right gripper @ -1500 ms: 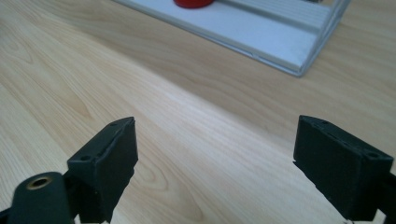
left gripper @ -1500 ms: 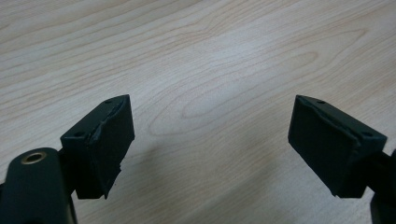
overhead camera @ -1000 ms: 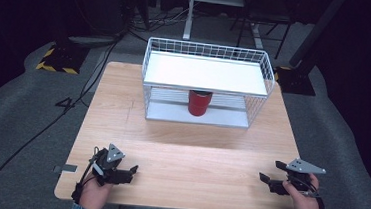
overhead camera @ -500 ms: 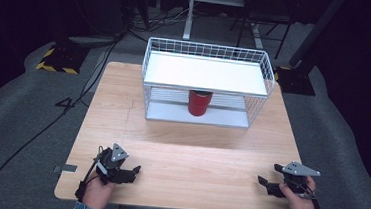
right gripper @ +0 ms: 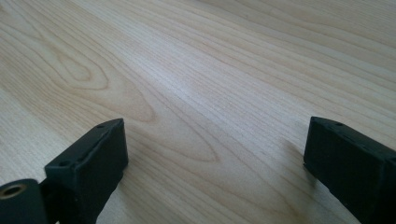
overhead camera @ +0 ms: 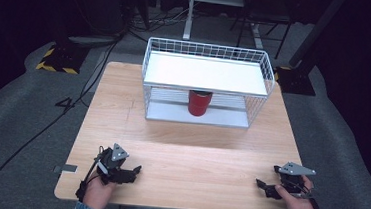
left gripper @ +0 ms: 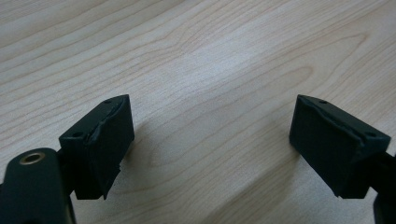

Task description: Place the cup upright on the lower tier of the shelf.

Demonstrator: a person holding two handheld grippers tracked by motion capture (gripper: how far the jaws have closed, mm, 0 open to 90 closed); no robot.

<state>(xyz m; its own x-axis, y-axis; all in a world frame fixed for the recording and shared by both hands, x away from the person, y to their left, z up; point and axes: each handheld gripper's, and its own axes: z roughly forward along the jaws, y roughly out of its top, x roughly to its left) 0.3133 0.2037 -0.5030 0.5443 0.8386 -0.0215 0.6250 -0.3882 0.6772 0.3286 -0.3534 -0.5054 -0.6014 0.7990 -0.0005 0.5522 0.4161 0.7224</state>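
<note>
— Where is the red can [overhead camera: 199,102] sitting?

— It is standing upright on the lower shelf of the white wire rack [overhead camera: 206,81], under the rack's white top panel, near the far edge of the wooden table [overhead camera: 190,140].

— And the grippers?

— Both are resting well apart from the can, down at the table's near edge. The left gripper [overhead camera: 129,172] is lying at the near-left corner in the person's left hand [overhead camera: 97,190], pointing toward the table's middle. The right gripper [overhead camera: 263,186] is sitting at the near-right corner (its grey plate is facing up), pointing left.

— Are they gripping anything?

— No. In the left gripper view the jaws are standing wide apart over bare wood; in the right gripper view the jaws are likewise spread, with nothing between them.
</note>
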